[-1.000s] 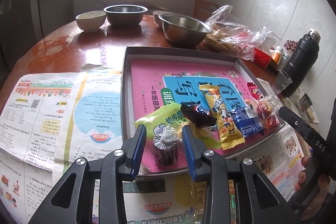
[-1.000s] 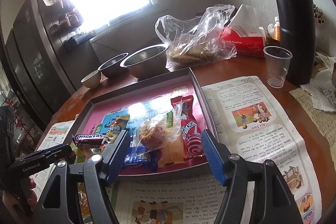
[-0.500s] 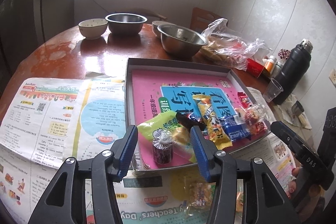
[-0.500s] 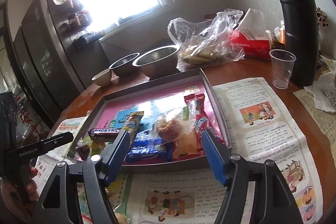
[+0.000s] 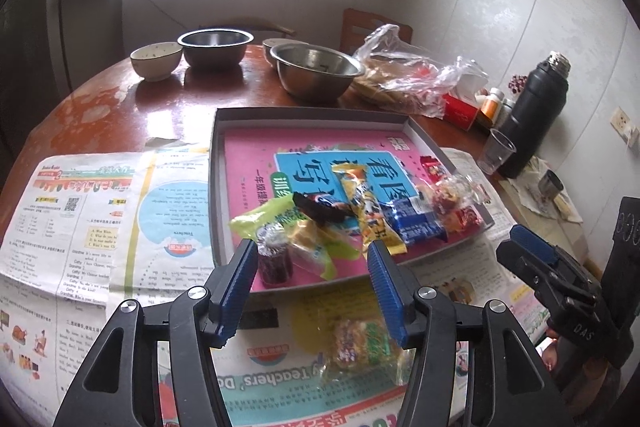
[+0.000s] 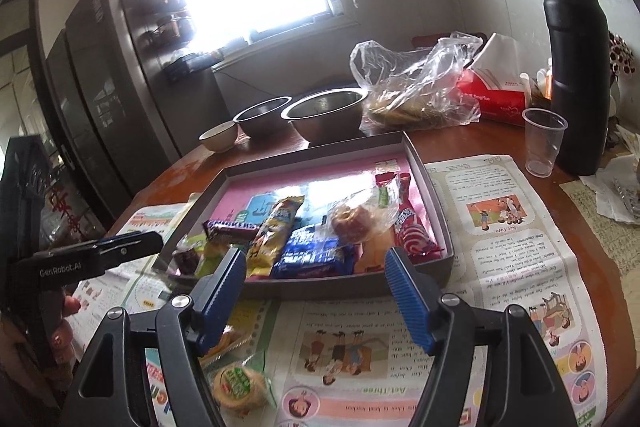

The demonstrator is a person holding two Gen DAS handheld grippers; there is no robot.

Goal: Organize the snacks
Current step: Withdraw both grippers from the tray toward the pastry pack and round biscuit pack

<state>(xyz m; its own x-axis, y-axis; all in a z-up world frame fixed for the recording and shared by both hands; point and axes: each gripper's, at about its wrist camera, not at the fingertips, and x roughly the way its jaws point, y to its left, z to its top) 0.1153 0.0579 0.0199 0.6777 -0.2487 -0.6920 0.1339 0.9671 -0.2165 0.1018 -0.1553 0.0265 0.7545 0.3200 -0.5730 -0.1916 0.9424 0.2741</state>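
Observation:
A grey tray [image 5: 216, 187] lined with a pink book holds a row of snacks along its near edge. Among them are a green packet [image 5: 260, 219], a dark Snickers bar [image 5: 320, 209], a yellow bar [image 5: 360, 203] and a blue biscuit pack [image 5: 416, 223]. A foil-topped dark jelly cup [image 5: 274, 261] stands in the near left corner. My left gripper [image 5: 313, 251] hovers just before it, jaws opening, pads clear of the cup. My right gripper [image 6: 316, 257] stands open and empty before the tray [image 6: 320, 287]. A clear-wrapped biscuit [image 6: 238, 385] lies on the newspaper below.
Newspaper sheets [image 5: 80, 227] cover the near part of the round wooden table. Behind the tray stand two steel bowls [image 5: 316, 75], a small ceramic bowl [image 5: 156, 61] and a plastic bag of food [image 6: 416, 87]. A black flask [image 6: 576, 67], plastic cup [image 6: 542, 143] and red tissue box [image 6: 496, 95] stand right.
My left jaws have spread wider and pulled back and up from the jelly cup, which stays in the tray. The right gripper has also drawn back from the tray.

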